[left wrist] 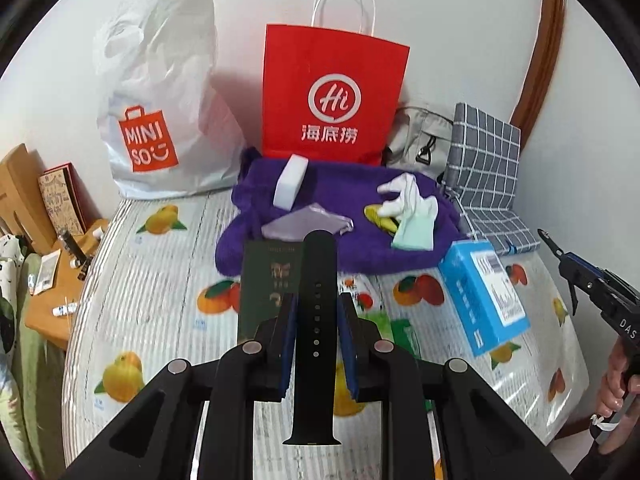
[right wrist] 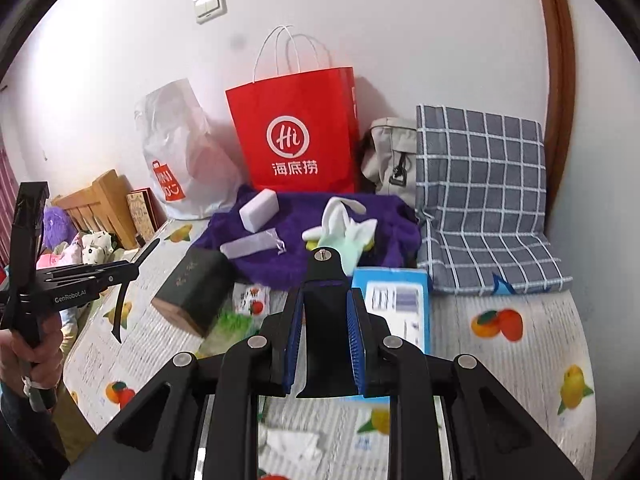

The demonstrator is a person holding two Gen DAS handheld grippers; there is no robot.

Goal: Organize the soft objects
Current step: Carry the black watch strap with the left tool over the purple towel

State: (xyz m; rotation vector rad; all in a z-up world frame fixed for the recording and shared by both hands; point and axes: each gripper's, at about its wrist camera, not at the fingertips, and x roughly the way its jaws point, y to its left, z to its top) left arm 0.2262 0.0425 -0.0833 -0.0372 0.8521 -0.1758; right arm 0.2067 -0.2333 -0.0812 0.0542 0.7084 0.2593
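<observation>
So from the left camera we've got our left tool (left wrist: 314, 322) pinching a black watch strap (left wrist: 316, 320), while the sponge (left wrist: 291, 182), white glove (left wrist: 404, 196) and pale cloth (left wrist: 414, 232) lie loose on the purple blanket (left wrist: 320, 248) near the red bag (left wrist: 334, 96). Right camera: our right tool (right wrist: 323, 330) grips a black wedge-shaped piece (right wrist: 325, 320) over the desk (right wrist: 500, 360). We'd say mostly still to do.

Both views are evenly and brightly lit, with soft shadows on the wall (left wrist: 440, 20) behind the red bag (left wrist: 334, 96). Fisheye distortion bends the edges inside black corners. The tablecloth (right wrist: 520, 360) shows slight motion blur.
</observation>
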